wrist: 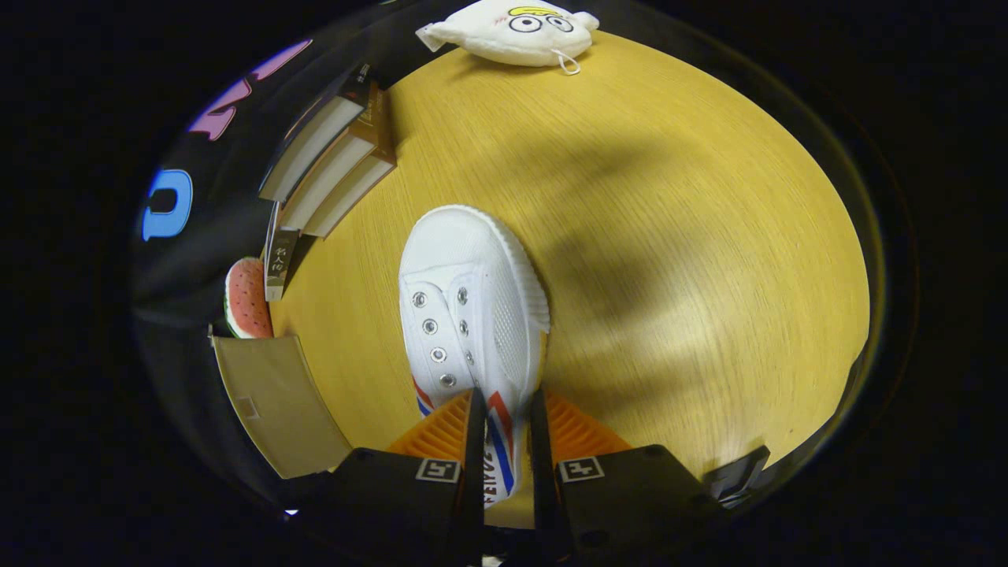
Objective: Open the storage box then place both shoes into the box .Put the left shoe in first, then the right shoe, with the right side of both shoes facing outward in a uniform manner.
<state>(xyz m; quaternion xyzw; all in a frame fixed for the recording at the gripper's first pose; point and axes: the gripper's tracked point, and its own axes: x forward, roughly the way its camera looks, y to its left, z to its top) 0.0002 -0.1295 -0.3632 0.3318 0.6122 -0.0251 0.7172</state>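
Gripping white shoe sidewall | tool clamped | above wooden table

Lighting: bright, even, from overhead. Round yellow wood-grain bench well lit, with broad soft shadows across its middle, right of the white canvas shoe. Focus: sharp centrally; slight softness on the tool at close range. Distortion: strong fisheye bowing at the bench rim. Surroundings dim.
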